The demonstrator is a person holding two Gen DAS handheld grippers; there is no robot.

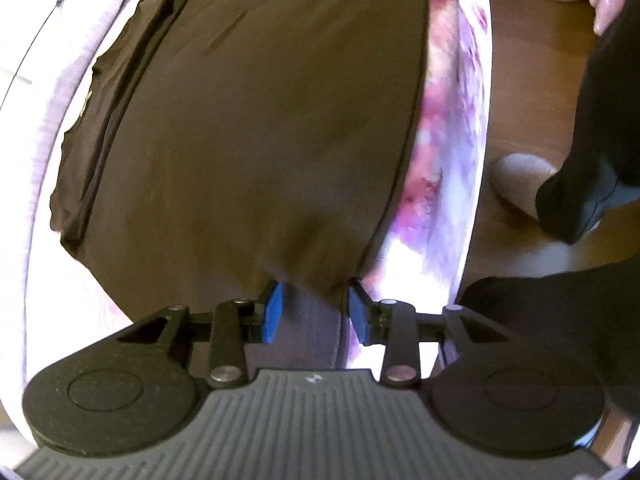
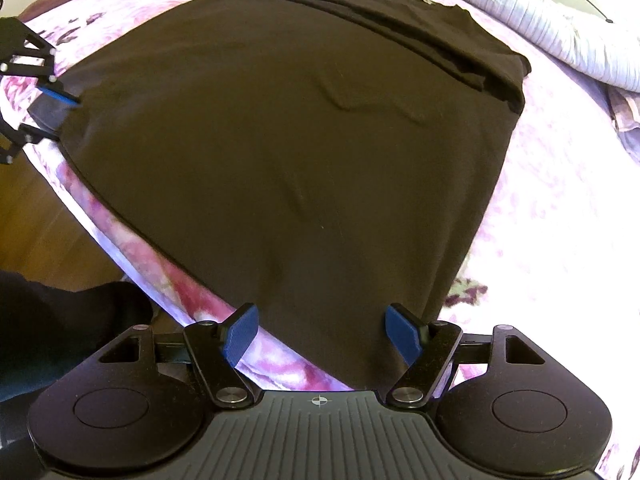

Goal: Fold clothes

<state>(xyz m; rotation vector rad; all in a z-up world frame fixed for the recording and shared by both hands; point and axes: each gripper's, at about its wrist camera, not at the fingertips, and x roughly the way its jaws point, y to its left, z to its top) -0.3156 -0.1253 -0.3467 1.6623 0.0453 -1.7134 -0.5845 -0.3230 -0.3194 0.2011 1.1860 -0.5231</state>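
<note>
Left gripper [image 1: 314,310] straddled the dark shirt's [image 1: 248,128] corner, grip unclear – right gripper [image 2: 320,334] gaped over its hem on the bed [image 2: 560,184]

Dark brown shirt on pink floral bedding

The shirt [image 2: 288,140] is plain dark brown; the bedspread [image 2: 560,208] shows pink and purple blooms on white; the blanket [image 2: 560,40] is pale lilac with stripes; both grippers are black with blue pads [image 2: 240,336]; the floor [image 1: 532,92] is brown wood.

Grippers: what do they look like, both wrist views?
Left gripper and right gripper match: black linkage arms with silver pivot pins, blue pads on the fingers, round black housings, a grey ribbed base plate with a small crosshair mark. No cables visible.
</note>
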